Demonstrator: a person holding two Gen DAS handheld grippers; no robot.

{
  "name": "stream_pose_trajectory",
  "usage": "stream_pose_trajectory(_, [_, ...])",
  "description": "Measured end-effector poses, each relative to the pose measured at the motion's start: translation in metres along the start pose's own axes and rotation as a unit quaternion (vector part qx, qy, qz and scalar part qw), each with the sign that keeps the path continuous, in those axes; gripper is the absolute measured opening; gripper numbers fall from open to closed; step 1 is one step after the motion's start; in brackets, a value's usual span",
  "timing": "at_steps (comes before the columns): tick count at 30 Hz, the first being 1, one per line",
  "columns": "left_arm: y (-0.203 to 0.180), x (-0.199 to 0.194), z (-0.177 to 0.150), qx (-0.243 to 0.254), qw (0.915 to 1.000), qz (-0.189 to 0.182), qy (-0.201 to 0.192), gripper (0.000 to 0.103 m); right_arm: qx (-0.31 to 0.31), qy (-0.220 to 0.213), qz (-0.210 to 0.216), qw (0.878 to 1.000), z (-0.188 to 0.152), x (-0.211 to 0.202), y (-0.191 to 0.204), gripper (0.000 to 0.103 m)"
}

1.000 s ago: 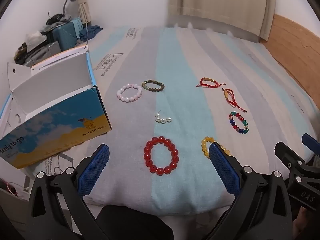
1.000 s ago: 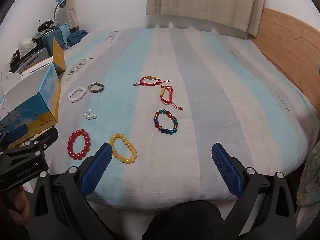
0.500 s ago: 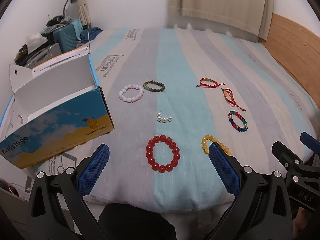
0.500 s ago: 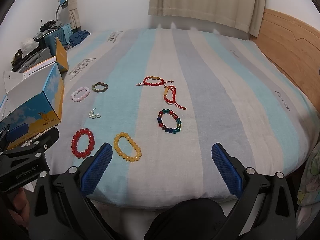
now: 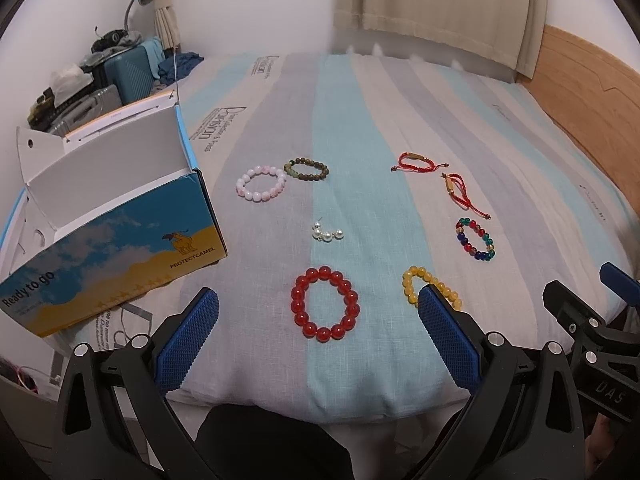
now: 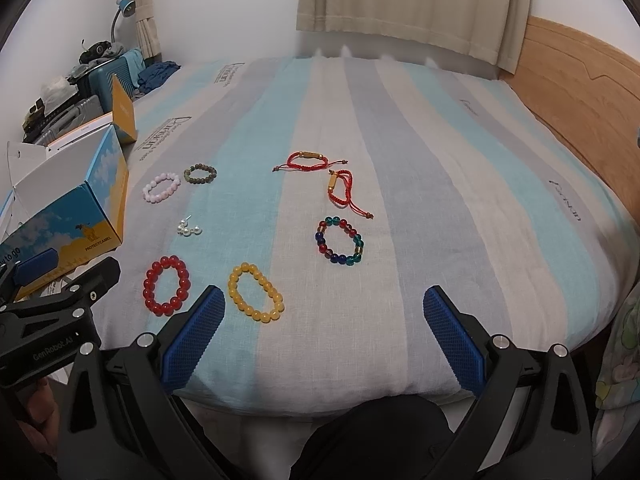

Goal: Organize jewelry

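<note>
Several bracelets lie on the striped bed. In the left wrist view: red bead bracelet [image 5: 325, 309], yellow bead bracelet [image 5: 428, 285], multicolour bead bracelet [image 5: 475, 239], pearl piece [image 5: 327, 233], pink bracelet [image 5: 261, 182], dark green bracelet [image 5: 306, 169], two red cord bracelets [image 5: 416, 162] [image 5: 460, 193]. An open blue-and-yellow box [image 5: 116, 236] stands at the left. My left gripper [image 5: 318, 320] is open, empty, near the red bracelet. My right gripper [image 6: 322, 316] is open, empty, near the yellow bracelet [image 6: 256, 298] and below the multicolour bracelet [image 6: 340, 241].
The bed's front edge [image 5: 320, 408] is just under both grippers. A wooden headboard [image 6: 580, 80] runs along the right. Suitcases and clutter [image 5: 100, 76] and a lamp stand beyond the box at the left. A curtain [image 6: 412, 4] hangs behind the bed.
Both grippers have drawn back and risen slightly, so the bracelets sit a little farther away in view. Nothing on the bed has moved; both grippers stay open.
</note>
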State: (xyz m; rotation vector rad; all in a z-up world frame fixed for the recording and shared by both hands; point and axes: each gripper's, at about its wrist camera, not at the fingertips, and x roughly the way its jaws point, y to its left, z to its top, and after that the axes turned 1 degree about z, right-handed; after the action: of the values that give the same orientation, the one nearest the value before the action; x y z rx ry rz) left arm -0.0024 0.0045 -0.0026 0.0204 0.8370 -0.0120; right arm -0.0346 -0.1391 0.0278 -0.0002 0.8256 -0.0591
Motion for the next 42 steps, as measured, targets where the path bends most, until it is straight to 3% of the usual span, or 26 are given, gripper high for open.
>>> stream_pose_trajectory(42, [0.0008,0.0062,0.0007,0.004,0.9999,0.001,0.012,0.097,0.003,0.0,0.005,1.0,0.0025,-0.0003,-0.0028,0.096])
